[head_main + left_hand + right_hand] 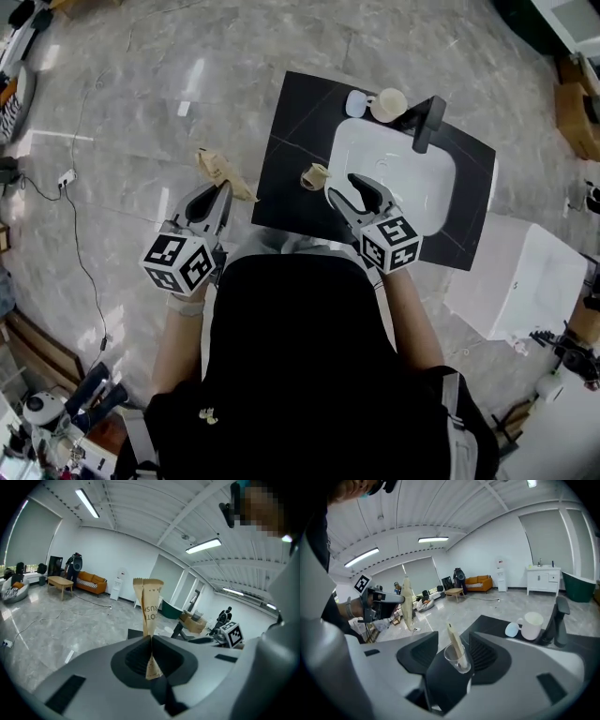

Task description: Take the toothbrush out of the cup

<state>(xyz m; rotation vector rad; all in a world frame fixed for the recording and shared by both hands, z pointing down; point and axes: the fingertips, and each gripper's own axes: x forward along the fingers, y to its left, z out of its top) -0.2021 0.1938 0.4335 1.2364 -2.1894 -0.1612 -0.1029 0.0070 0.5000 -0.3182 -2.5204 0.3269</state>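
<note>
The left gripper (pixel 151 639) is clenched on the lower end of a paper-wrapped toothbrush (pixel 148 602), which is held upright, out over the floor and well apart from the cup (pixel 457 660). The right gripper (pixel 343 187) is released, with its 2 jaws spread wide. The cup is seen between them in the right gripper view, but no pad is pressed on it. A second packet (pixel 455 641) is left leaning in the cup. The cup stands on the counter (pixel 291 141), just beside the basin (pixel 412 178).

3 risks are judged from here:

1. The cup is clear, looks light, and is not held. It could be tipped into the basin or pushed along the counter if it is brushed by a spread jaw.
2. If the second packet is pulled at a slant, the cup could be dragged over with it.
3. The toothbrush is gripped by thin paper only, near 1 end. It could slide or fold in the grip if the left gripper is swung or rolled quickly, and it would then be dropped to the floor.
</note>
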